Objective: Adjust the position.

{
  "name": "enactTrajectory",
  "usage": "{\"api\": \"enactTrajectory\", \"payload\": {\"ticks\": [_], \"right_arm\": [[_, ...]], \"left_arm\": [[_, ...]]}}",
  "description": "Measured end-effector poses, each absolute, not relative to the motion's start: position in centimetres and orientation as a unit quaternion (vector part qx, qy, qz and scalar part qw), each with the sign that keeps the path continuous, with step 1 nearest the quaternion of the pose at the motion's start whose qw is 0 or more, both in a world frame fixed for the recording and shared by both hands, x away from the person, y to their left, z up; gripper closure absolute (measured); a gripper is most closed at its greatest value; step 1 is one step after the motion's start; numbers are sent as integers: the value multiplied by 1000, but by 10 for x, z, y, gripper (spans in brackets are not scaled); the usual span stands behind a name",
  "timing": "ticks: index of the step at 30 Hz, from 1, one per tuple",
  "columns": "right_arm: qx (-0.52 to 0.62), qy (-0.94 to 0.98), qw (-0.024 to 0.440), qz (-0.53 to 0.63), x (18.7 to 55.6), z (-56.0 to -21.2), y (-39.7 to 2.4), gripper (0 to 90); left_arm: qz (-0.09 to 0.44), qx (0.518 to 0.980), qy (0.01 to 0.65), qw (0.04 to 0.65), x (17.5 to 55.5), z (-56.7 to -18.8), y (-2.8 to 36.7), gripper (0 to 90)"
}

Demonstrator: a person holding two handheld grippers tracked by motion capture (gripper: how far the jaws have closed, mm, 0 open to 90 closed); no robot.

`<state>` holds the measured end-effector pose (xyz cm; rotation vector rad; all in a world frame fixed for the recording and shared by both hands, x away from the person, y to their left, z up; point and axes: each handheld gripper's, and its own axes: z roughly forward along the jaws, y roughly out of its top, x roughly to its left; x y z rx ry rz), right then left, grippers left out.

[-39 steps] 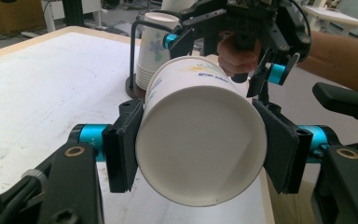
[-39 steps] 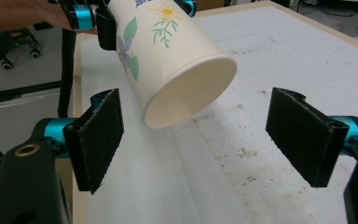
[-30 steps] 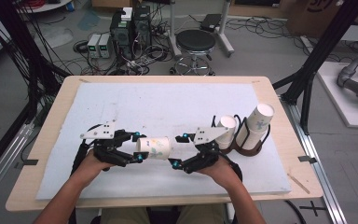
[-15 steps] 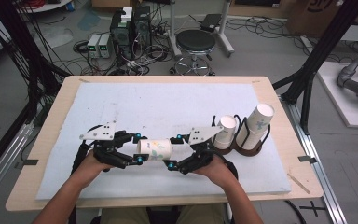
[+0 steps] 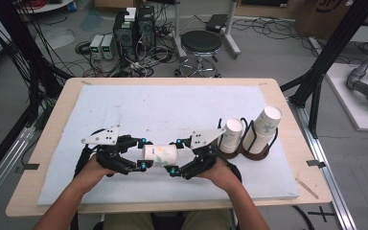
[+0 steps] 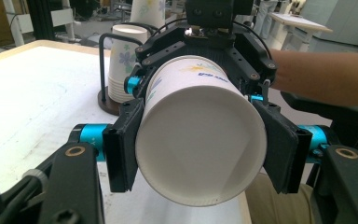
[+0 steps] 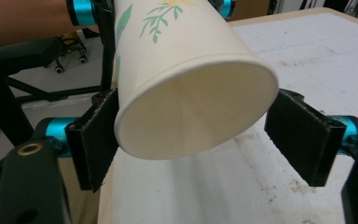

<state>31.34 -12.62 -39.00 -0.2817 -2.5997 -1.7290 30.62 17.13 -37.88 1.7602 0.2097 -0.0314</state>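
High view: we hold a cup [image 5: 159,155] above the mat [image 5: 172,110] — left gripper [image 5: 141,153] clamped on it, right gripper [image 5: 175,157] closing, one pad apart. Holder [image 5: 256,152] placement remains.

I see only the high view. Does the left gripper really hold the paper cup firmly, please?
Observer: Yes. In the left gripper view, both pads of the left gripper press on the sides of the paper cup.
Operator: And the right gripper?
Observer: The jaws of the right gripper have just been closing around the cup's open mouth, but one pad stands apart from the rim.
Operator: Is anything inside the cup?
Observer: No. The right gripper view looks into the mouth, and the cup is empty.
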Motion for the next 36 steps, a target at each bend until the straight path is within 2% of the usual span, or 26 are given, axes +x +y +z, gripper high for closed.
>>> {"api": "enactTrajectory", "payload": {"ticks": [16,18,20,26,36], "right_arm": [[-89,-831,6,-550,313,-388,-131,307],[-88,-831,9,-549,312,-388,-131,319],[-87,-833,6,-546,313,-386,-132,318],[-90,-834,0,-544,313,-383,-136,318],[-95,-855,-17,-510,315,-377,-138,318]], "left_arm": [[-21,770,108,628,304,-383,170,360],[-17,771,120,625,304,-383,169,313],[-16,773,136,619,303,-383,168,200],[-2,780,137,611,300,-381,167,157],[35,798,138,586,298,-365,172,153]]}}
